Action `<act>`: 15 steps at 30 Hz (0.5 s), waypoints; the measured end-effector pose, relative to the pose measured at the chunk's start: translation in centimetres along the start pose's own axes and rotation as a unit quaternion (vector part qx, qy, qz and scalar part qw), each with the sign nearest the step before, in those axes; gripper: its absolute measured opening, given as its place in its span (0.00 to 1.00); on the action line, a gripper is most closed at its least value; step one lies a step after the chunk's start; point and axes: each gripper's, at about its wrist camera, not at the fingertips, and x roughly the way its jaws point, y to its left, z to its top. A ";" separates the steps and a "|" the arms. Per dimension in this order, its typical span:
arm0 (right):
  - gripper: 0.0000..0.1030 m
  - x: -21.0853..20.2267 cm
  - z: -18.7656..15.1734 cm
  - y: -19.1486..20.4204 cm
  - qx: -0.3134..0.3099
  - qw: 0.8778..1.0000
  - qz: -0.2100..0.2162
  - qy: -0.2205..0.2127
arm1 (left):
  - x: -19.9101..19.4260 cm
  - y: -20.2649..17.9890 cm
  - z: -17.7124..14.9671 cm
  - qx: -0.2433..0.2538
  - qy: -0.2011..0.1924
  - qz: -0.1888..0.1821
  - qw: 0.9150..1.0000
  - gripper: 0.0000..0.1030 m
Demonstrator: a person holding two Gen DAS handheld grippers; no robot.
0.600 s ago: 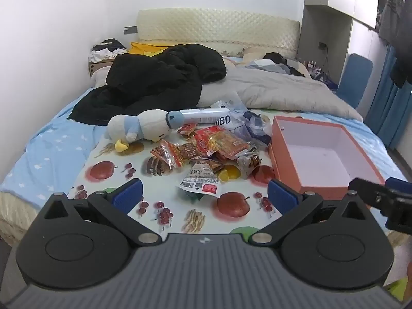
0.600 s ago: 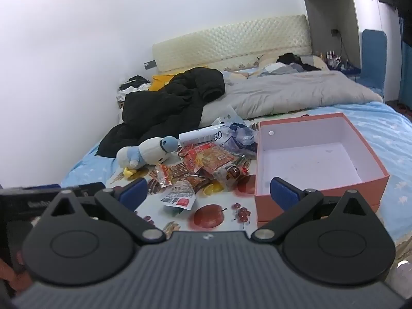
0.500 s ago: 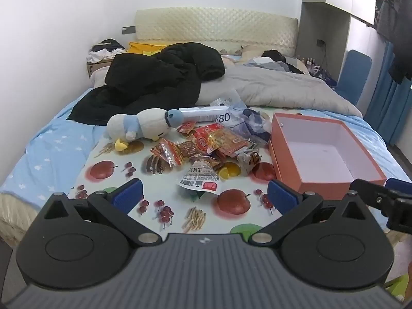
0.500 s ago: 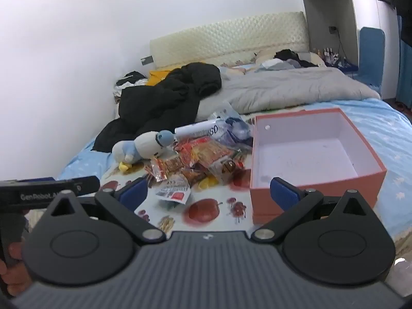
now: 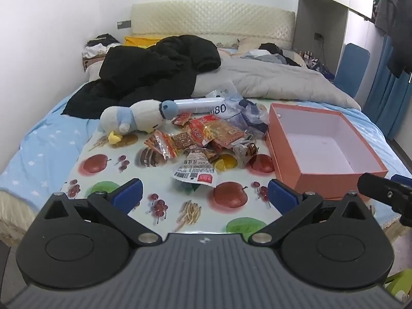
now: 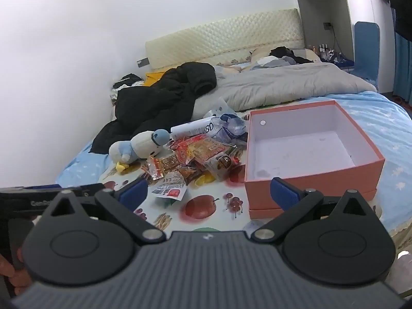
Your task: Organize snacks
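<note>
— So where do we stand?

— Our left gripper (image 5: 204,194) and right gripper (image 6: 209,193) both hang spread wide, holding nothing. The snack pile (image 5: 206,141) lies ahead on the fruit-print mat (image 5: 103,164), left of the empty orange box (image 5: 332,180).

— Which of ours goes?

— Left, we judge: the white barcode packet (image 5: 197,172) lies straight ahead of it, crosswise.

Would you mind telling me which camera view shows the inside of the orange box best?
The right wrist view: the orange box sits near centre, its pale floor bare and almost entirely visible. The left wrist view shows the orange box off to the right at a slant, the near wall hiding part of the floor.
</note>
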 end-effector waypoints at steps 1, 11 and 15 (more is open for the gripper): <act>1.00 -0.1 0.1 -0.1 0.001 1.000 -0.001 0.000 | 0.0 0.0 0.0 0.001 -0.001 0.000 1.000 1.00; 1.00 0.2 -0.5 -0.2 0.003 1.000 -0.007 -0.009 | 0.1 0.1 -0.6 0.005 -0.007 -0.015 1.000 1.00; 1.00 0.1 -1.2 -0.4 0.012 1.000 -0.005 -0.003 | 0.0 0.0 -1.1 0.009 -0.004 -0.017 1.000 1.00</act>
